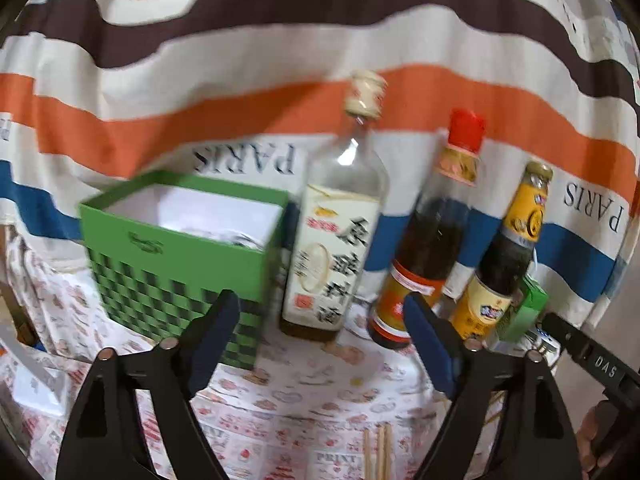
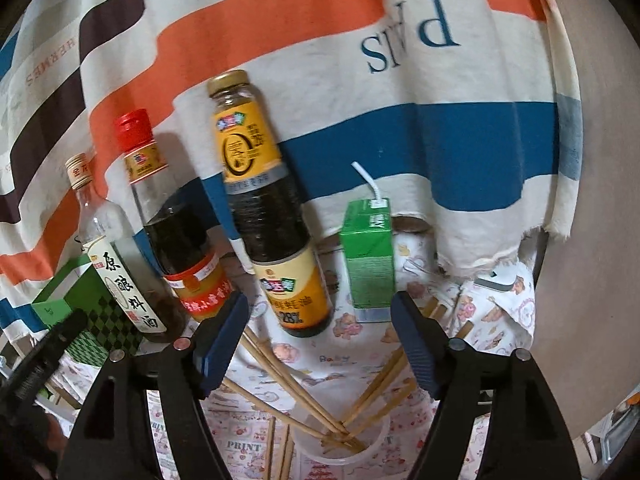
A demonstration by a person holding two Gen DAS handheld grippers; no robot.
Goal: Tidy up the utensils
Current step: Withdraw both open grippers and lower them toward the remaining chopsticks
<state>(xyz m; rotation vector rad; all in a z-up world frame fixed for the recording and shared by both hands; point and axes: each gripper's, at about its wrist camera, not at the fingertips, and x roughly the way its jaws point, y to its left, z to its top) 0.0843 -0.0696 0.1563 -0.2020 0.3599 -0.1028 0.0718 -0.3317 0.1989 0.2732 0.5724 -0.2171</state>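
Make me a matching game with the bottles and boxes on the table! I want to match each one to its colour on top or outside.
Things:
1. tall clear glass bottle with white label
2. dark sauce bottle with orange-red label
3. dark oyster sauce bottle with yellow label
4. small drink carton with straw

Colours:
A. green sides
B. gold cap
C. red cap
D. cream cap

Pairs: 1-D, 2-C, 3-B, 4-A

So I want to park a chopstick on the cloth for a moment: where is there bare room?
Bare patterned cloth lies in front of the clear bottle, between the green checked box and the loose chopsticks. Another patch sits between the oyster sauce bottle, the green carton and the plastic cup. The bottle row and the fanned chopsticks are crowded.
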